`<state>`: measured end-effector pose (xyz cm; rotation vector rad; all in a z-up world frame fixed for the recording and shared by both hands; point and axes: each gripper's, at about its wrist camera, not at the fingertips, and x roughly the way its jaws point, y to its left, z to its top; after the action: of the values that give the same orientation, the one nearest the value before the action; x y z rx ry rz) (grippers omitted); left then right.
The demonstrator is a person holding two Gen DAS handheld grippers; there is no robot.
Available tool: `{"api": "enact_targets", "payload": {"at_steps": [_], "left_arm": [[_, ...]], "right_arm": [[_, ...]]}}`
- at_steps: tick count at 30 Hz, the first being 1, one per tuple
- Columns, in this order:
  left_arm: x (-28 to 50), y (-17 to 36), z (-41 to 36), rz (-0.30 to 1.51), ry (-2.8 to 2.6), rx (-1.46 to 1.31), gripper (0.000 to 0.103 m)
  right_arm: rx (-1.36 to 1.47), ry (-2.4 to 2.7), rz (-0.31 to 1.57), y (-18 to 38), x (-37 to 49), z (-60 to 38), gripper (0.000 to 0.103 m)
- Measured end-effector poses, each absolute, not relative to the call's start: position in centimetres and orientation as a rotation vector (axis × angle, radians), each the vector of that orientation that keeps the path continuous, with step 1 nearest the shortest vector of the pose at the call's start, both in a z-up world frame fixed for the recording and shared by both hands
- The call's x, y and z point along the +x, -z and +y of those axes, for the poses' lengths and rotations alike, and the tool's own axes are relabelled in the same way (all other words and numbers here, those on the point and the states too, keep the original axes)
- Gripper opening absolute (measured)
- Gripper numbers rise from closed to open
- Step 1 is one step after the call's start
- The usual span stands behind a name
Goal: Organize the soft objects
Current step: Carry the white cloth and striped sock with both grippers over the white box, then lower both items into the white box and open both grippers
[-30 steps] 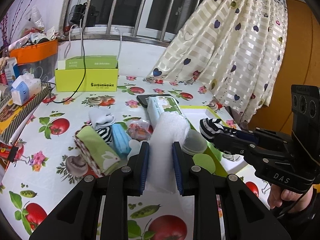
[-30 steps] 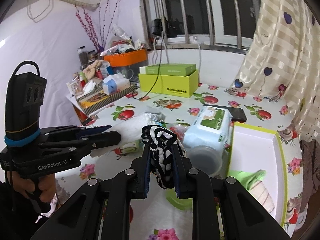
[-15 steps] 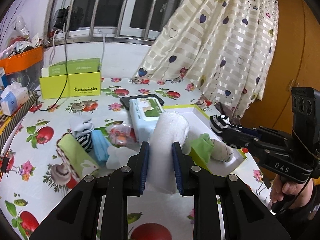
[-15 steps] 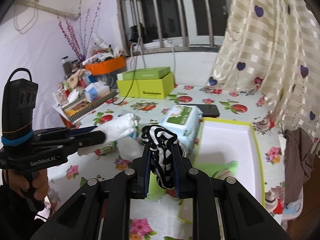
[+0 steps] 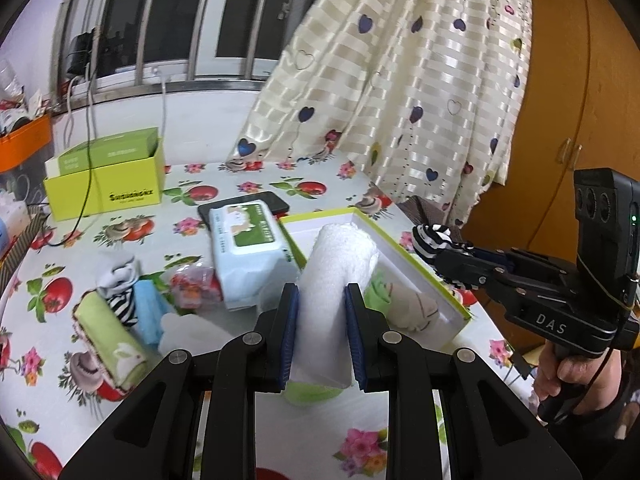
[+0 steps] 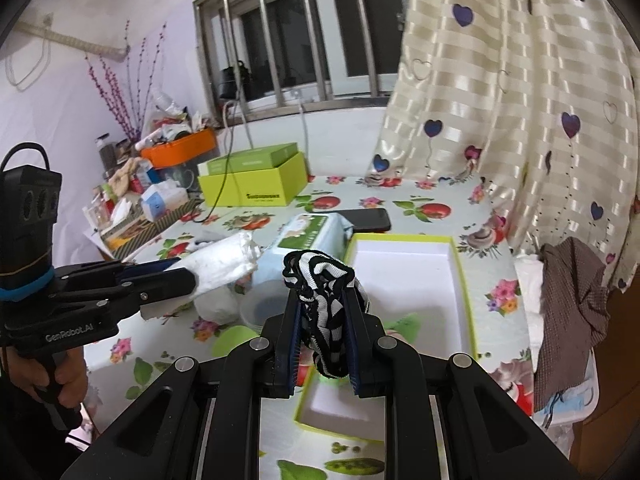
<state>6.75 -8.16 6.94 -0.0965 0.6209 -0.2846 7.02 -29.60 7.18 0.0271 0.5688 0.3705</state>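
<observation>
My left gripper (image 5: 319, 300) is shut on a rolled white towel (image 5: 336, 272) and holds it above the near-left edge of the white tray with a lime rim (image 5: 424, 276). The towel also shows in the right wrist view (image 6: 224, 264). My right gripper (image 6: 323, 312) is shut on a black-and-white striped sock (image 6: 324, 304), held over the tray (image 6: 456, 264). In the left wrist view the sock (image 5: 434, 240) hangs over the tray's right rim. A green cloth (image 5: 378, 292) and a beige sock (image 5: 416, 312) lie in the tray.
On the fruit-print tablecloth lie a wet-wipes pack (image 5: 248, 252), a phone (image 5: 276, 202), a green rolled towel (image 5: 108, 336), a blue cloth (image 5: 148, 316), a striped sock (image 5: 120, 292) and a lime box (image 5: 108, 184). Clutter crowds the left side (image 6: 160, 184). A curtain (image 6: 520, 120) hangs at the right.
Both grippers have moved to the right, from over the pile toward the tray, each still holding its item. The tray now lies under the sock.
</observation>
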Motion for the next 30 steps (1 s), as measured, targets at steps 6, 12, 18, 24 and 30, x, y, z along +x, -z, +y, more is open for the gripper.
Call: {"api": "enact_targets", "payload": {"at_steps": [6,12,18,24,30], "left_arm": [[7.8,-6.7,-10.3,0.634,0.318,-0.082,0.025],[9.1,-6.1,-12.0,0.654,0.336,-0.076,0.025],[10.5,-5.4,-13.1,0.677,0.327,-0.069,0.025],[12.5,-4.5,-14.3,0.709,0.314,-0.073,0.025],[14.7,-3.6,-15.8,0.744,0.305,-0.062,0.025]], "right_arm": [[0.046,-0.338,0.574,-6.7,7.3,-31.5,0.018],[0.054,-0.318,0.592,-5.9,8.2,-33.0,0.018],[0.071,-0.309,0.631,-4.5,10.2,-34.3,0.018],[0.091,-0.303,0.696,-2.3,12.7,-35.4,0.018],[0.104,-0.306,0.758,-0.3,14.7,-36.0,0.020]]}}
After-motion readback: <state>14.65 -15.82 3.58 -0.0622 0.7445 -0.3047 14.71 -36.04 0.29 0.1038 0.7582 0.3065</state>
